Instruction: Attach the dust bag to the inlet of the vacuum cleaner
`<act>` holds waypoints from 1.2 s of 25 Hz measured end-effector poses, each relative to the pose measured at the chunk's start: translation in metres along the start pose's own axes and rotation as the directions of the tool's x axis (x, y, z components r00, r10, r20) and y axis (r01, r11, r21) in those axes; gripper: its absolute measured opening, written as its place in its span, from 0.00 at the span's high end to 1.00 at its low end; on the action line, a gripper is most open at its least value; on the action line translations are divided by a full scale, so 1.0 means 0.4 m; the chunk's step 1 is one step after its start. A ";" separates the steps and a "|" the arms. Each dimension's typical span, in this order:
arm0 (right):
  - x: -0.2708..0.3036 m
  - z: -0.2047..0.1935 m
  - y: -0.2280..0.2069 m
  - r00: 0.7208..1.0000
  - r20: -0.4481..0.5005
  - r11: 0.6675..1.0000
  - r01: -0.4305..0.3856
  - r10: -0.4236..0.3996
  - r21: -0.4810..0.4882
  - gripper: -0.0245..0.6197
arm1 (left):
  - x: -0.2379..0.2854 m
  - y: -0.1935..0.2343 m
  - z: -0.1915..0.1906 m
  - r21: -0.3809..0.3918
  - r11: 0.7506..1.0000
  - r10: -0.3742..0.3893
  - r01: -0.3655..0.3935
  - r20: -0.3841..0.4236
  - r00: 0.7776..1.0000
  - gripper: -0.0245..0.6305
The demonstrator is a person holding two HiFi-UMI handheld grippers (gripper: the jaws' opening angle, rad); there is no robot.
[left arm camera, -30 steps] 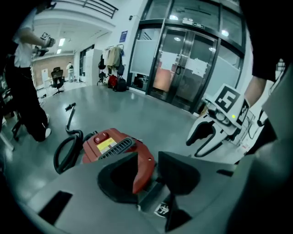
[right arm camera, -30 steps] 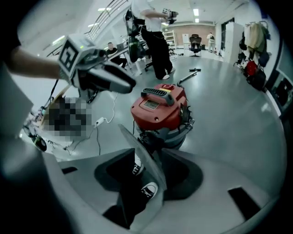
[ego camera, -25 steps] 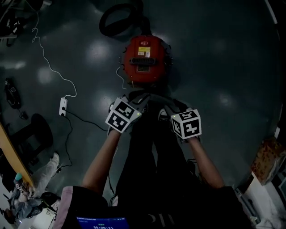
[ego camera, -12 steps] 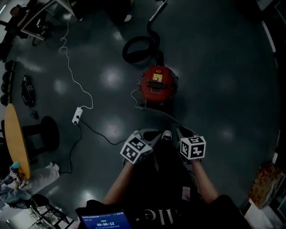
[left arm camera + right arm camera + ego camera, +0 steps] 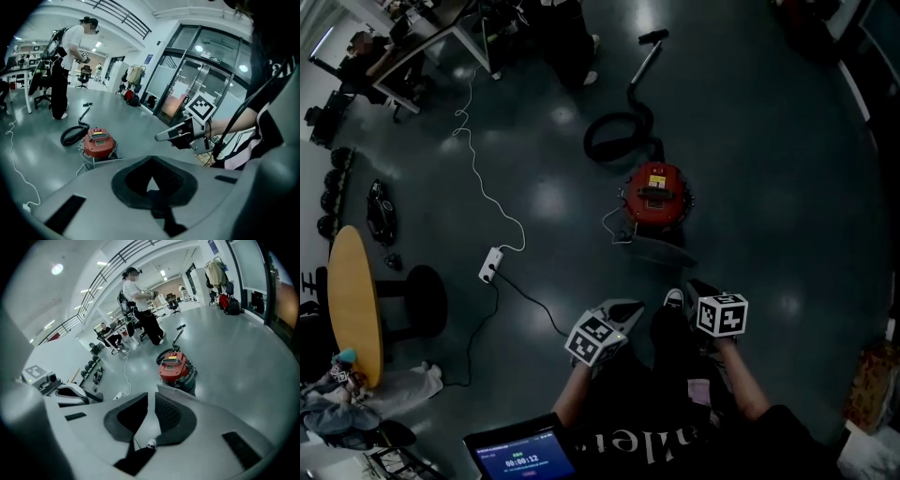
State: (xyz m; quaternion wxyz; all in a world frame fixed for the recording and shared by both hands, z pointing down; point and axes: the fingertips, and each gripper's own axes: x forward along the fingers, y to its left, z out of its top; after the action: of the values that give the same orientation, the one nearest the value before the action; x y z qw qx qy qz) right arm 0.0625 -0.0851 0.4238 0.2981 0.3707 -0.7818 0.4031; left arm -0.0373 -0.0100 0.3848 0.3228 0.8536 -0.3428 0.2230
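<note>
1. Red on top and grey below, the vacuum cleaner (image 5: pixel 656 192) stands on the dark floor. Its black hose (image 5: pixel 614 141) coils away from its far side, so its near side faces the person.
2. Both grippers are held up close to the person's body, on the near side of the vacuum cleaner and well apart from it. It lies straight ahead of each one and lower down, roughly between their 2 lines of aim.
3. The left gripper (image 5: pixel 630 306) has its jaws pressed together with nothing between them.
4. The right gripper (image 5: pixel 695 284) is closing. Only a thin slit is left between its jaws, and through it nothing but bare floor shows, so it holds nothing.
5. No dust bag can be made out in any of the 3 views, and neither gripper carries 1. The inlet cannot be picked out either at this range.
6. Judged from the head view, the right gripper sits slightly nearer the vacuum cleaner than the left. Any coming move likely needs a long reach forward and down towards that near side.
</note>
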 end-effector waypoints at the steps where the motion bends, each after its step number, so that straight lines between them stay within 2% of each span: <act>1: -0.010 -0.019 0.033 1.000 0.013 1.000 0.004 -0.004 0.005 0.87 | -0.034 -0.002 -0.022 -0.004 1.000 0.002 -0.002 0.008 1.000 0.96; 7: -0.058 -0.140 0.226 0.993 0.105 0.997 0.049 -0.055 0.054 0.87 | -0.240 -0.016 -0.129 -0.123 0.992 -0.004 0.020 0.130 0.992 0.96; 12: -0.129 -0.207 0.358 0.975 0.200 0.991 0.073 -0.095 0.114 0.87 | -0.358 -0.045 -0.195 -0.060 0.998 -0.023 0.032 0.142 0.990 0.96; 16: -0.181 -0.273 0.433 0.971 0.218 0.992 0.084 -0.102 0.089 0.87 | -0.388 -0.079 -0.251 -0.094 0.993 -0.057 0.073 0.165 0.985 0.96; 18: -0.220 -0.313 0.452 0.970 0.218 0.992 0.096 -0.111 0.081 0.87 | -0.392 -0.120 -0.266 -0.095 0.991 -0.080 0.097 0.165 0.983 0.96; 22: -0.301 -0.373 0.479 0.967 0.226 0.992 0.101 -0.116 0.077 0.87 | -0.402 -0.209 -0.257 -0.044 0.992 -0.113 0.122 0.165 0.980 0.96; 26: -0.372 -0.435 0.505 0.965 0.243 0.995 0.087 -0.095 0.046 0.87 | -0.433 -0.303 -0.252 -0.006 0.994 -0.110 0.113 0.193 0.975 0.96; 30: -0.447 -0.531 0.514 0.966 0.250 0.998 0.065 -0.069 0.024 0.87 | -0.461 -0.422 -0.287 0.022 0.996 -0.091 0.089 0.207 0.974 0.96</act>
State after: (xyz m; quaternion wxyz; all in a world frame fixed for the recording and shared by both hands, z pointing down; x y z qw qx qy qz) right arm 0.0275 0.2388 0.3084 0.2075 0.4471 -0.7970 0.3491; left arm -0.0553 0.2460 0.2858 0.2896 0.8889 -0.3341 0.1198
